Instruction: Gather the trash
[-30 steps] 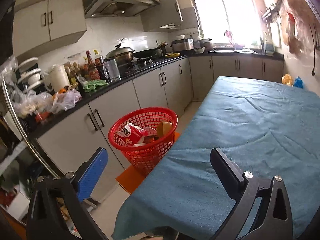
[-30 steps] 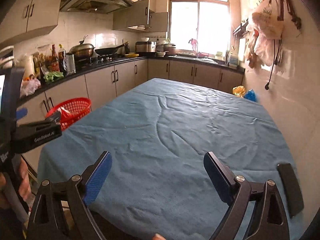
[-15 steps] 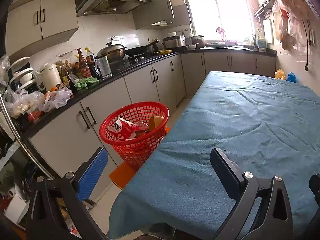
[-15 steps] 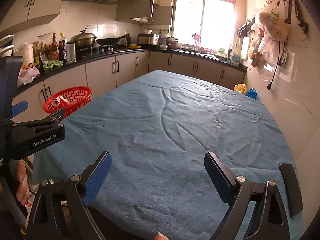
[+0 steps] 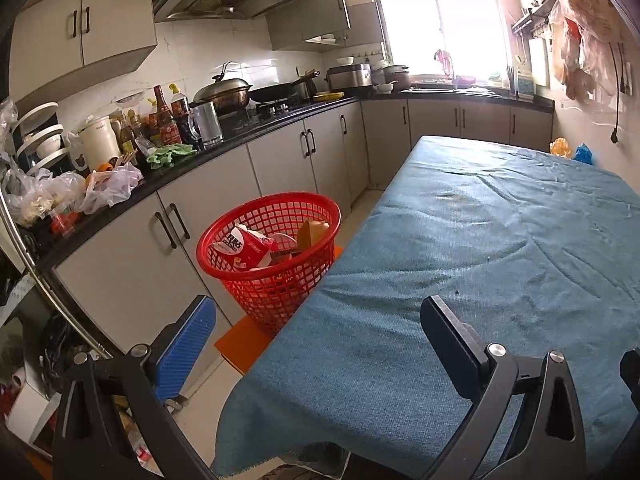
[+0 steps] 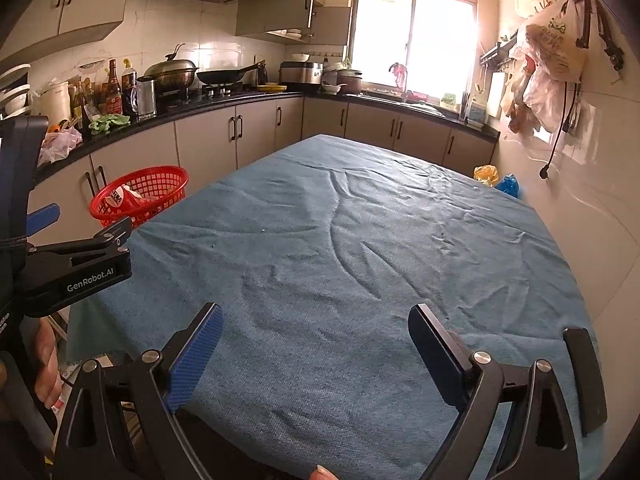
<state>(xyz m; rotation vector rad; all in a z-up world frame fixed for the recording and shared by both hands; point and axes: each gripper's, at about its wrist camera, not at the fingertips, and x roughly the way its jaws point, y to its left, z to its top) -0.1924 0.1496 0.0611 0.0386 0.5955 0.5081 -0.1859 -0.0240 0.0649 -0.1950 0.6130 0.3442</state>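
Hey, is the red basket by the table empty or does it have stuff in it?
Not empty. The red basket holds a red-and-white carton and a brown piece, filling it partway.

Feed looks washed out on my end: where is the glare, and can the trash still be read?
Left wrist view: window blown out, red basket and its cartons sharp. Right wrist view: same window glares, fisheye bends the counter, basket small.
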